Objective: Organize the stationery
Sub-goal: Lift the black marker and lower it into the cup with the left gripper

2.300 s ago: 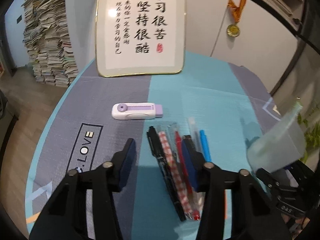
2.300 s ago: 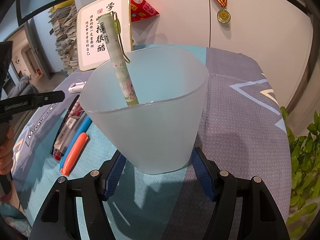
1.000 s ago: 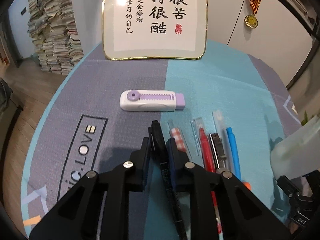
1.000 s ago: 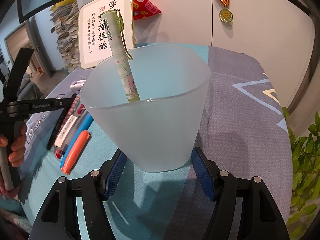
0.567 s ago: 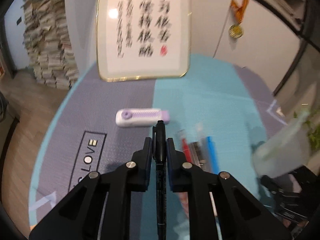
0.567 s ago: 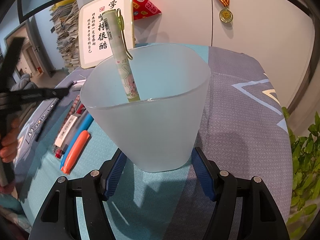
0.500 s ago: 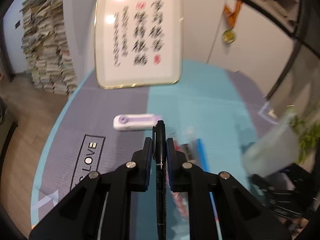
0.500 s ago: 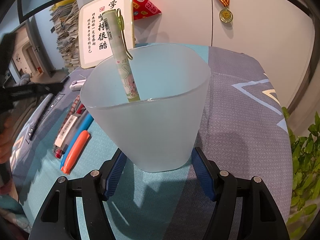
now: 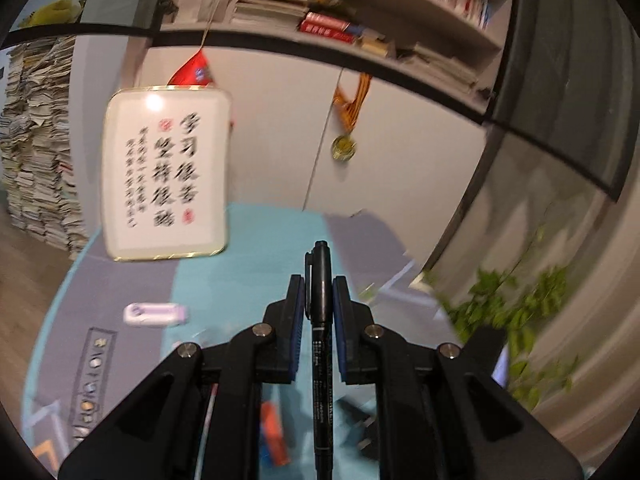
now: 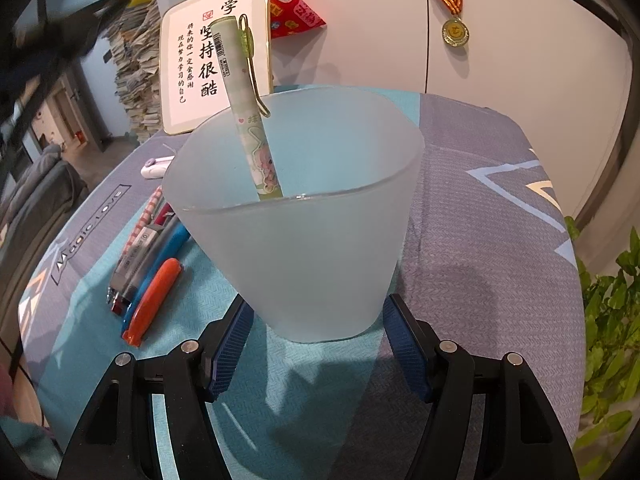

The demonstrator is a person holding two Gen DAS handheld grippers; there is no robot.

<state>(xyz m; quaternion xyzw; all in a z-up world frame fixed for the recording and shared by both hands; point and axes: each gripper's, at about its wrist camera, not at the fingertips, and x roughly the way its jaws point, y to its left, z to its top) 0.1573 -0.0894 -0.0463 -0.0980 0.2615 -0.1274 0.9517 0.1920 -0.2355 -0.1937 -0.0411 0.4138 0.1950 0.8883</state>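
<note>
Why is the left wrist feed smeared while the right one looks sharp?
Left wrist view: the framed calligraphy and plant are motion-blurred, yet the black pen in the left gripper stays crisp. Right wrist view: sharp throughout, frosted cup and green pen clear, fisheye bending the edges.

We see the cup (image 10: pixel 304 240) on the table (image 10: pixel 480 240) with one pen (image 10: pixel 248 120) standing in it. Left of the cup, a row of pens (image 10: pixel 148 256) lies side by side; the eraser (image 10: pixel 156 166) sits behind them, nearer the board (image 10: pixel 212 56) at the table's far edge.
</note>
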